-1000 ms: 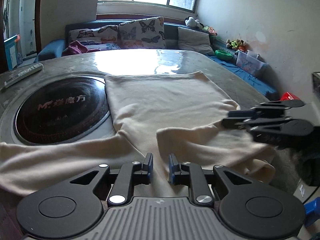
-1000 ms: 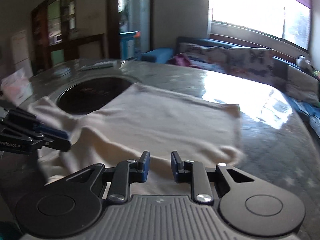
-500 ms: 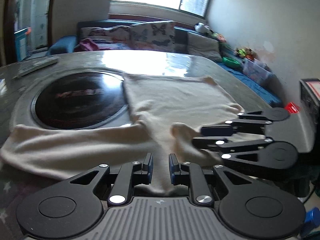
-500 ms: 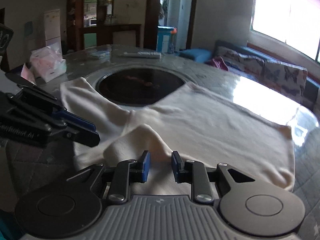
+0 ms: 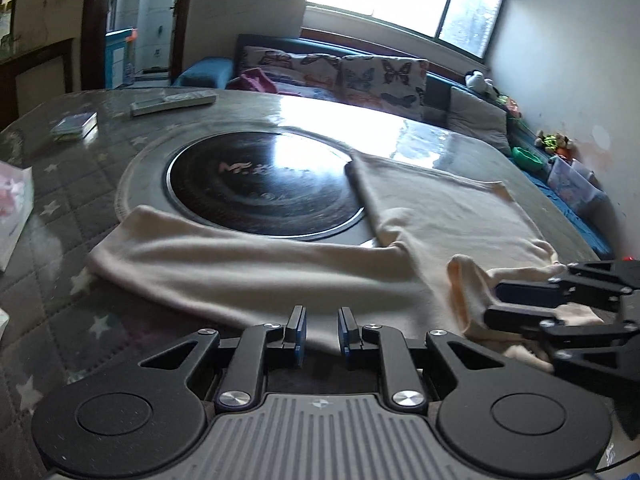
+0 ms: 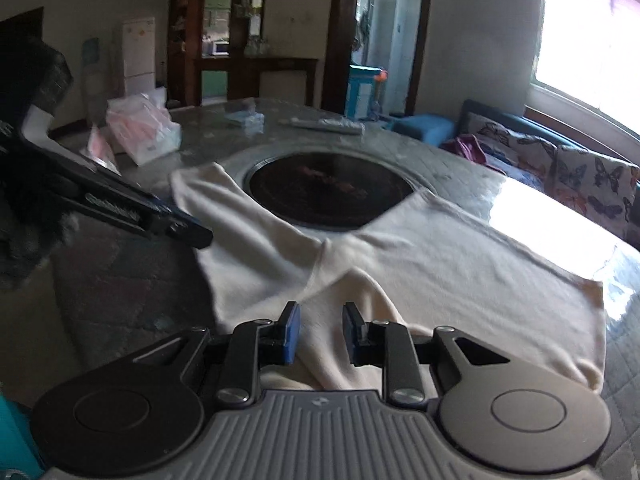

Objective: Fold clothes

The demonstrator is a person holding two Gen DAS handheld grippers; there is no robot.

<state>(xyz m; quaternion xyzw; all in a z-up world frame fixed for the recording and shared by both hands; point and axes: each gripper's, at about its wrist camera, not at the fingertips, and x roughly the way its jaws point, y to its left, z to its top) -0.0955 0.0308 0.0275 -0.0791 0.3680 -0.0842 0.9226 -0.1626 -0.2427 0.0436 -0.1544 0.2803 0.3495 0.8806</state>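
Observation:
A cream long-sleeved shirt [image 5: 440, 220] [image 6: 460, 272] lies flat on the grey table [image 5: 72, 200]. One sleeve [image 5: 224, 264] [image 6: 224, 208] stretches left along the near edge. My left gripper [image 5: 322, 328] [image 6: 196, 236] hovers at the shirt's near edge, a narrow gap between its pads and nothing pinched. The right gripper [image 6: 322, 334] [image 5: 496, 304] is just to its right. A raised ridge of shirt fabric [image 6: 348, 280] [image 5: 468, 280] runs up into its jaws, which are shut on it.
A round black cooktop [image 5: 260, 184] [image 6: 328, 188] is set into the table's middle, partly under the shirt. A remote [image 5: 172, 102] and a small box [image 5: 74, 124] lie at the far left. Tissue packs [image 6: 144, 128] sit further left. A sofa [image 5: 340, 68] runs under the window.
Both grippers have moved left along the table's near edge and both views have swung left. The raised fold of fabric has travelled with the right gripper.

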